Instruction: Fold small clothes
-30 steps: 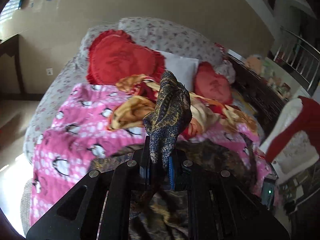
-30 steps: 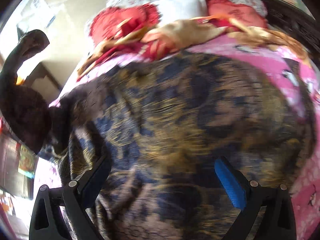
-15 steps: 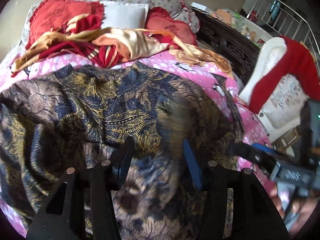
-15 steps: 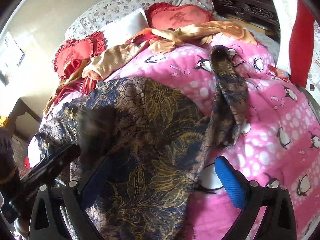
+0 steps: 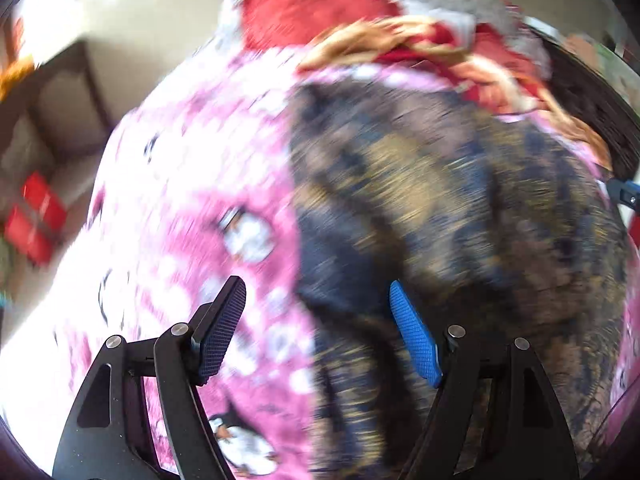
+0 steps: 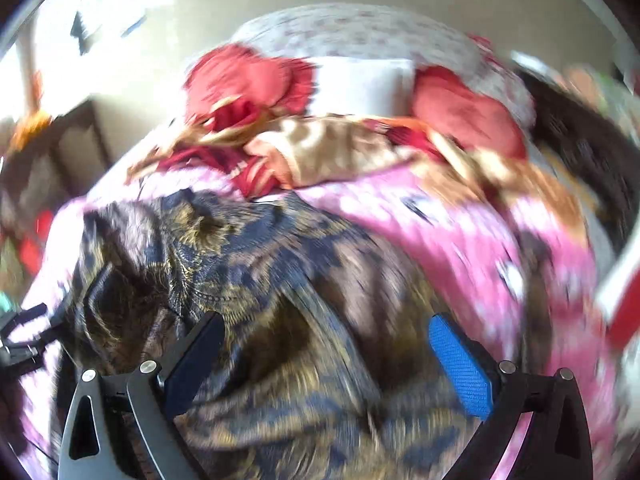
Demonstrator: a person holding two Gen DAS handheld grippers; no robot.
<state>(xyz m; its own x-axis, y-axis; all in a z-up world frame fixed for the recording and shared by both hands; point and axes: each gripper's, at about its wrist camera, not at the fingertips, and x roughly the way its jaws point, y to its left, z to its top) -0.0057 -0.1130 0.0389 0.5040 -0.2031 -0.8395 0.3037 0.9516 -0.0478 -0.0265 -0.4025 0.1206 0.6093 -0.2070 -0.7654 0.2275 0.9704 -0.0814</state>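
Hovering over the patterned garment [image 5: 460, 208], both grippers' jaws apart, the left's having just been opening

No legible txt, labels, brands or nos. in either view. Both pics motion-blurred. Papers on wall [image 6: 108, 20] too smeared to read. Red cushion [image 6: 468, 116] may carry a mark, can't make it out.
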